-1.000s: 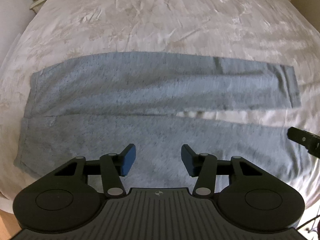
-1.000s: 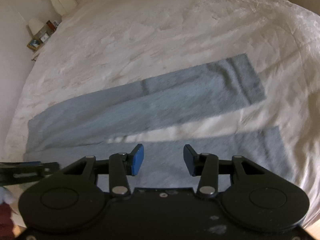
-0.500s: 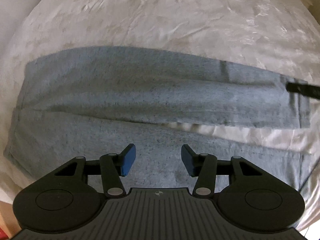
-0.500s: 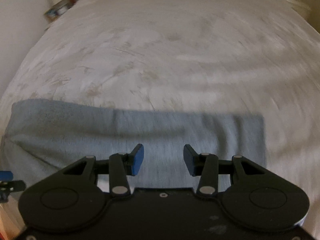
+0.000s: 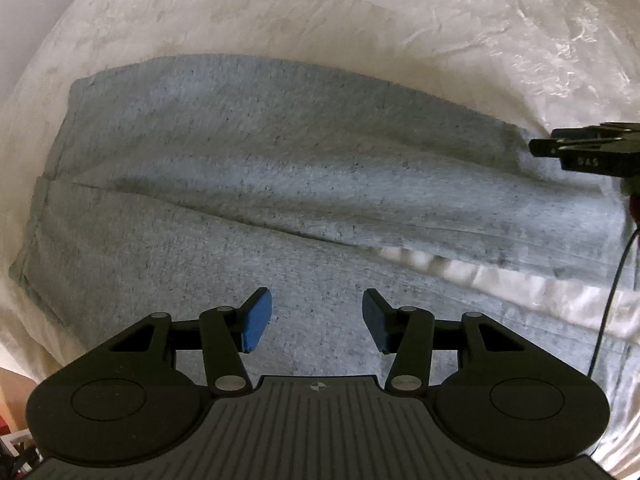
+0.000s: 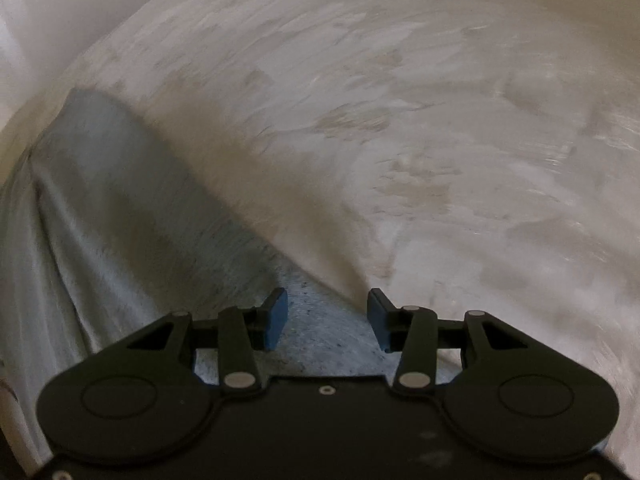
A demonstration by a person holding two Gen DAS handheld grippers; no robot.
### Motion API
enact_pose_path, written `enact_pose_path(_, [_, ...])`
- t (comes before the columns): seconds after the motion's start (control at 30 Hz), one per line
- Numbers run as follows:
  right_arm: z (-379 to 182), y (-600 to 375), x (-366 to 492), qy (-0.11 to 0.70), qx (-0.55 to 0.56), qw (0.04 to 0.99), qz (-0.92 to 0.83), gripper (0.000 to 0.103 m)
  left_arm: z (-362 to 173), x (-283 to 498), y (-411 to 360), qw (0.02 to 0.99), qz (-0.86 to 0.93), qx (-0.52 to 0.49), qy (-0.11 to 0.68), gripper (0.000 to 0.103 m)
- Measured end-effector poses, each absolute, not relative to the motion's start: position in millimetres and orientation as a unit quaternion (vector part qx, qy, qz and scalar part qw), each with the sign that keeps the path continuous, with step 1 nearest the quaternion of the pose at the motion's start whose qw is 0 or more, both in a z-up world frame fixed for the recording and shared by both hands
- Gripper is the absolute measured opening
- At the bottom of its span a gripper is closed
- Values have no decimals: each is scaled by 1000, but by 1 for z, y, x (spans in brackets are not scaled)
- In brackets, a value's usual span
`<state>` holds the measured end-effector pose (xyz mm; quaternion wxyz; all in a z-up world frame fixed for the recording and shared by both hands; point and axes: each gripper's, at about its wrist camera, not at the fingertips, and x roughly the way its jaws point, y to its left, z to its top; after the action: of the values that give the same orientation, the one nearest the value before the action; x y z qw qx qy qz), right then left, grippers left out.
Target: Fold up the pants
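Observation:
Grey sweatpants [image 5: 280,168] lie flat on a white bed, waistband at the left, both legs running to the right. My left gripper [image 5: 316,320] hovers over the near leg, open, with nothing between its blue pads. The right gripper shows at the right edge of the left wrist view as a black tip [image 5: 580,152] above the far leg's cuff. In the right wrist view, which is blurred, my right gripper [image 6: 327,318] stands open over the corner of the far leg's cuff [image 6: 320,320]; the grey leg [image 6: 120,200] stretches away to the left.
White crinkled bedding [image 5: 400,20] spreads beyond the pants and fills most of the right wrist view [image 6: 440,140]. A strip of sheet [image 5: 500,280] shows between the two legs. A thin black cable [image 5: 608,300] hangs at the right. The bed's near edge lies at the lower left [image 5: 12,368].
Both grippers came down closer to the pants. The right gripper swung from the near leg across to the far leg's cuff and rolled, so the leg now runs off to the left.

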<state>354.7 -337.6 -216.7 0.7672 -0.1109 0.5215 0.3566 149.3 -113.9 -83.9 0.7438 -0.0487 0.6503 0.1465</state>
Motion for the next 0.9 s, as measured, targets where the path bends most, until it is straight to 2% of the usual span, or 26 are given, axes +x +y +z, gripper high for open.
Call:
enact_pose_path(0.07, [-222, -331, 355, 525, -125, 756, 370, 47, -86, 152, -114, 743, 144, -48, 652, 49])
enact_pose_path(0.13, [-228, -326, 355, 532, -134, 741, 388, 39, -89, 155, -113, 743, 141, -48, 652, 49])
enact_pose_path(0.17, [-229, -325, 355, 536, -130, 734, 397, 3, -90, 157, -113, 744, 139, -47, 652, 49])
enact_pose_path(0.23, [-228, -323, 354, 552, -119, 715, 412, 5, -92, 164, -111, 746, 134, -46, 650, 49])
enact_pose_path(0.33, [-211, -326, 353, 509, -147, 755, 387, 4, -90, 177, -110, 755, 123, -40, 642, 49])
enact_pose_path(0.43, [-195, -337, 357, 502, -82, 791, 339, 4, -84, 197, -106, 771, 110, -40, 625, 49])
enact_pose_path(0.57, [-181, -317, 316, 455, -149, 808, 343, 4, -82, 224, -99, 785, 86, -75, 608, 49])
enact_pose_path(0.73, [-169, -321, 262, 420, -172, 822, 344, 4, -96, 259, -90, 766, 52, -164, 620, 50])
enact_pose_path(0.9, [-168, -316, 230, 407, -203, 816, 358, 5, -112, 280, -96, 745, 40, -175, 643, 50])
